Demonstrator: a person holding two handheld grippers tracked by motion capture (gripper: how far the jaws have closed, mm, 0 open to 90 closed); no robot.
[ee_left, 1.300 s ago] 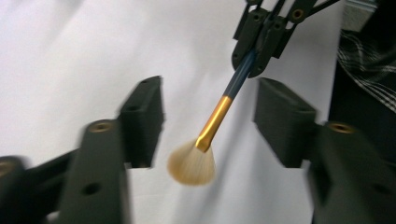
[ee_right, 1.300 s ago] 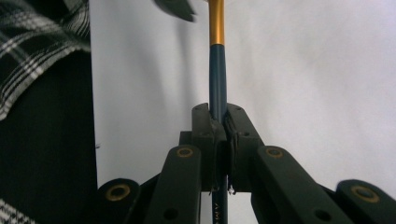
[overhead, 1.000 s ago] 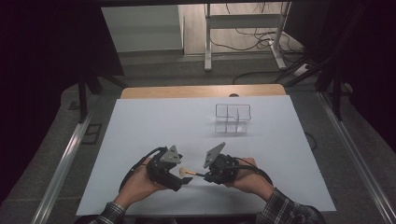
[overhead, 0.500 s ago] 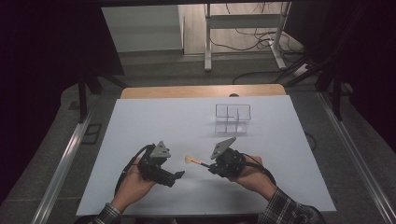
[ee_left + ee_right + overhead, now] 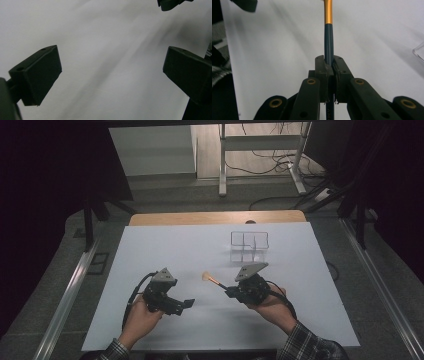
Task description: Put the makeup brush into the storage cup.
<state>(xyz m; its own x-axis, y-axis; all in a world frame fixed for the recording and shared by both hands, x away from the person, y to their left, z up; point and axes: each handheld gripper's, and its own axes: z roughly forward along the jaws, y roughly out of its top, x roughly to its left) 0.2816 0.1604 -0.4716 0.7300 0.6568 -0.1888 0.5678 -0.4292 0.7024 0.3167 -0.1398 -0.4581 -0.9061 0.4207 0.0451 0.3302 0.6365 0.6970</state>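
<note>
While the right gripper [image 5: 231, 293] clamps a dark, gold-banded brush [image 5: 328, 37] over the white table [image 5: 165, 250], the left gripper's [image 5: 186, 304] jaws have just been opening, nothing between them.

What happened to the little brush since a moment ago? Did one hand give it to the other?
Yes. The two grippers were close together on the brush. The left gripper has just been opening, let go and drew away to the left; nothing is between its jaws. The right gripper kept the handle clamped and moved right with it, toward the clear box. The box and the white table stayed as they were.
</note>
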